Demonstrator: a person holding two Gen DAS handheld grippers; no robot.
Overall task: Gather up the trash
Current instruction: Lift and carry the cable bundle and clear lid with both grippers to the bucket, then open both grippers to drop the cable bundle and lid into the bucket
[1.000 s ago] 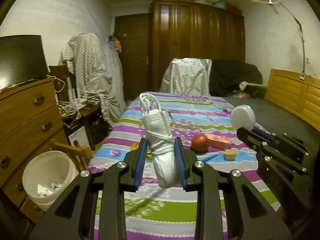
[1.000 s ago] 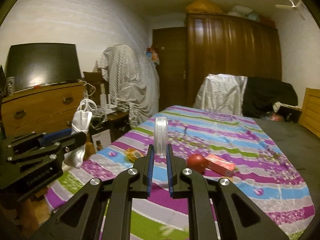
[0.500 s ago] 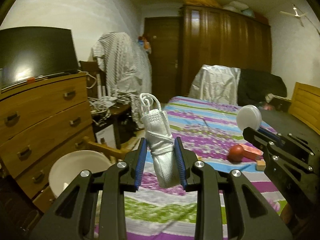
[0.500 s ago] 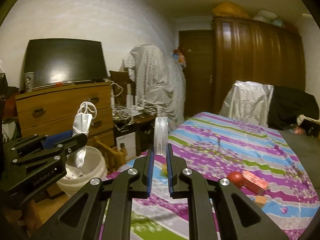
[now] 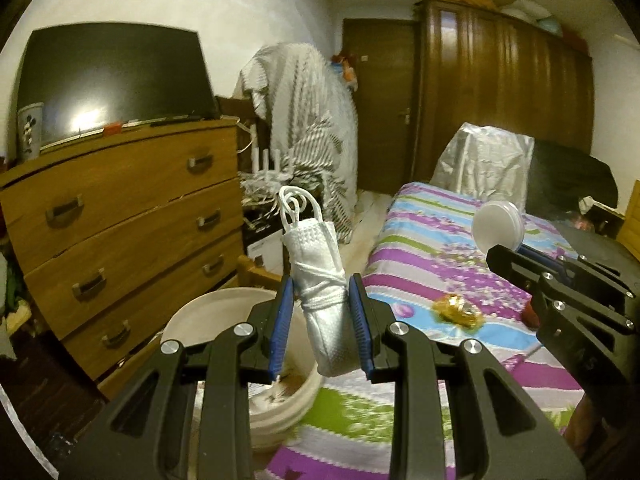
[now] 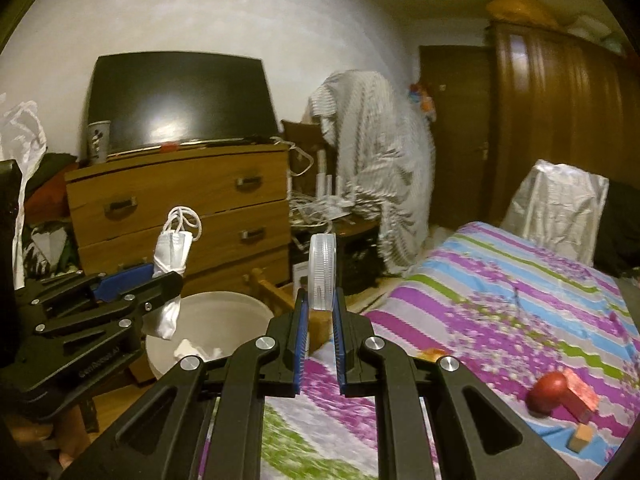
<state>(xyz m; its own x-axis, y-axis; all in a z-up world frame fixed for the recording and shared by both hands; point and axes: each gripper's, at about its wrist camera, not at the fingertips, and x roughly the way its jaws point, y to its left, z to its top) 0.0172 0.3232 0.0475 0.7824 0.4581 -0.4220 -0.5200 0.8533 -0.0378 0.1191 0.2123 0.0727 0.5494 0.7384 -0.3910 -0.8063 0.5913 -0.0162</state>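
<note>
Since a second before, both hands had swung away from the middle of the bed toward the dresser side of the room, and the white bucket had come from the far left edge of the left camera's view to sit just under the left fingers.

The big wooden dresser point(image 5: 120, 232) stood by the wall with a dark TV point(image 5: 112, 80) on top. The bed point(image 6: 520, 300) with its striped cover in purple, blue and green lay on the right. The white bucket point(image 5: 208, 312) sat on the floor between the dresser and the bed, with some white scraps inside.

The left gripper point(image 5: 320, 328) was squeezed tight on a rolled-up white face mask point(image 5: 320, 280), with its strings wound around it. The mask stood up between the blue pads, and its loops poked out on top. It hung in the air over the near edge of the bucket.

The right gripper point(image 6: 320, 340) was pinched on a small round white lid point(image 6: 322, 272), held on its edge. It was in the air too, near the corner of the bed and beside the bucket.

A red ball point(image 6: 546, 394) and a pink box point(image 6: 580, 394) lay touching on the bed. A gold wrapper point(image 5: 456, 308) lay on the cover near the bed's edge. A little wooden block point(image 6: 580, 440) lay close to the ball.
</note>
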